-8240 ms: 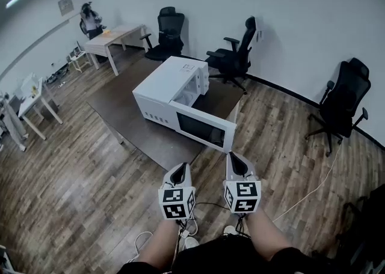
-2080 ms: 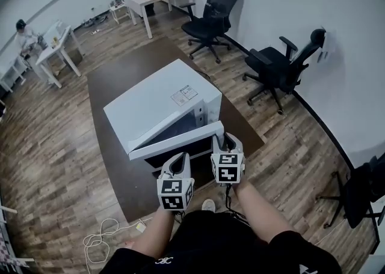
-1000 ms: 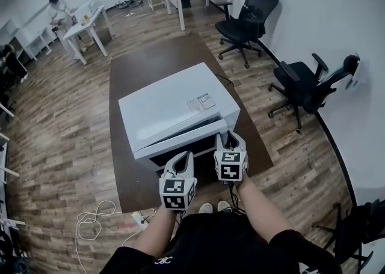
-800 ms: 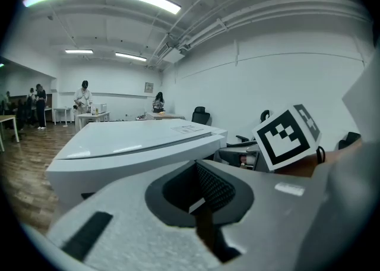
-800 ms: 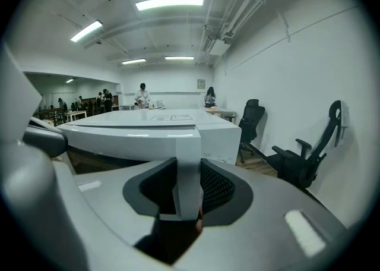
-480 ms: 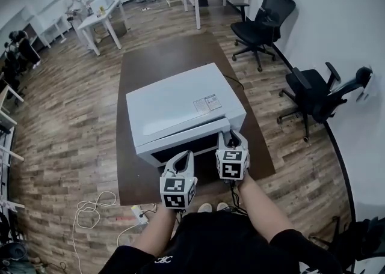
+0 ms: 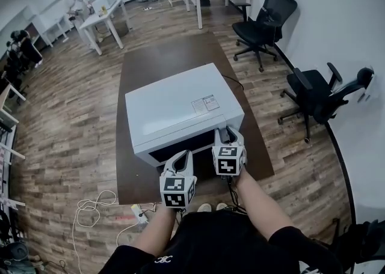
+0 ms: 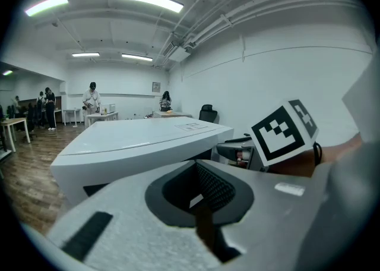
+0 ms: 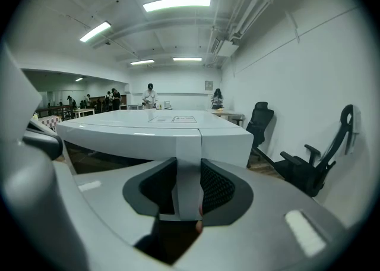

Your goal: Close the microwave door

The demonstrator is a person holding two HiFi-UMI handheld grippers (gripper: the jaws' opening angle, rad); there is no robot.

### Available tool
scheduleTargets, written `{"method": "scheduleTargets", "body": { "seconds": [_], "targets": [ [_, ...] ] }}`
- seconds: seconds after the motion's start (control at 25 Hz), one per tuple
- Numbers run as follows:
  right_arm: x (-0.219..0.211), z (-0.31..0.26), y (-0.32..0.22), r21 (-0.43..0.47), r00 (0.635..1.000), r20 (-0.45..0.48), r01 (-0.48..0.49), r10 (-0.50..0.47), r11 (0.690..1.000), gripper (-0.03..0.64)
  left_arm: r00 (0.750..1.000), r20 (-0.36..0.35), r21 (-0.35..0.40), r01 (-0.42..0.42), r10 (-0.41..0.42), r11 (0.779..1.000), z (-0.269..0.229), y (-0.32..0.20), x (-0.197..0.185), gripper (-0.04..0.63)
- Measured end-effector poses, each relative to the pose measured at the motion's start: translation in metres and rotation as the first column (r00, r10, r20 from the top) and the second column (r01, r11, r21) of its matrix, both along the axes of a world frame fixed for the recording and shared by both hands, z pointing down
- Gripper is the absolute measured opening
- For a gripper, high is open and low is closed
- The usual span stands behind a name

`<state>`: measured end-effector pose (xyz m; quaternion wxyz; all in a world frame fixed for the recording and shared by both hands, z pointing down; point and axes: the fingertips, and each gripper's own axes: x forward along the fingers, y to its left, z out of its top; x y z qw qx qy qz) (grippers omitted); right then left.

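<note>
The left gripper point(image 7: 182, 156) and right gripper point(image 7: 228, 132) are pale grey shells with black meshed pads point(image 8: 217, 188), each bearing a cube point(image 7: 175, 193) of black-and-white square markers. At six o'clock, a black top point(image 7: 222, 243), seemingly short-sleeved; a dark cable point(image 7: 230, 197) hangs beneath the right gripper.

Microwave point(image 7: 174, 110) is looking like smooth, glossy white plastic, table point(image 7: 162, 59) showing matt brown, floor point(image 7: 66, 128) at 9 o'clock showing wood grain.

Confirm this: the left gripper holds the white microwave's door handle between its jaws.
Not the left: the right gripper holds the white microwave's door handle between its jaws. The right gripper view shows the white handle clamped there; the left gripper view shows the left gripper with nothing in it.
</note>
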<state>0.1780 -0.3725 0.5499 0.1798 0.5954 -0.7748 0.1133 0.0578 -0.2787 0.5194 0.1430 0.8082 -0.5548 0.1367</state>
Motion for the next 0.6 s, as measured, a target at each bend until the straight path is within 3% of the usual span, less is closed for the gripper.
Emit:
{"method": "scheduleTargets", "body": {
  "seconds": [0.32,0.4,0.56,0.6],
  "targets": [
    [0.000,0.003,-0.004,-0.010,1.000,-0.020,0.019,-0.019,1.000,0.142,1.000,0.005,0.003,0.021,-0.021,1.000,-0.003,0.000,0.000,0.008],
    [-0.003,0.008,-0.003,-0.032,0.999,-0.012,0.043,-0.043,0.999,0.197,1.000,0.006,0.002,0.024,-0.024,1.000,-0.002,0.000,0.000,0.008],
    [-0.003,-0.005,0.004,0.037,0.997,0.044,0.058,-0.060,0.998,0.201,1.000,0.010,0.003,0.022,-0.022,1.000,-0.002,-0.003,0.002,0.008],
    [-0.003,-0.011,0.007,0.055,0.997,0.052,0.055,-0.058,0.997,0.176,1.000,0.010,0.005,0.020,-0.020,1.000,-0.002,-0.004,0.003,0.008]
  ]
}}
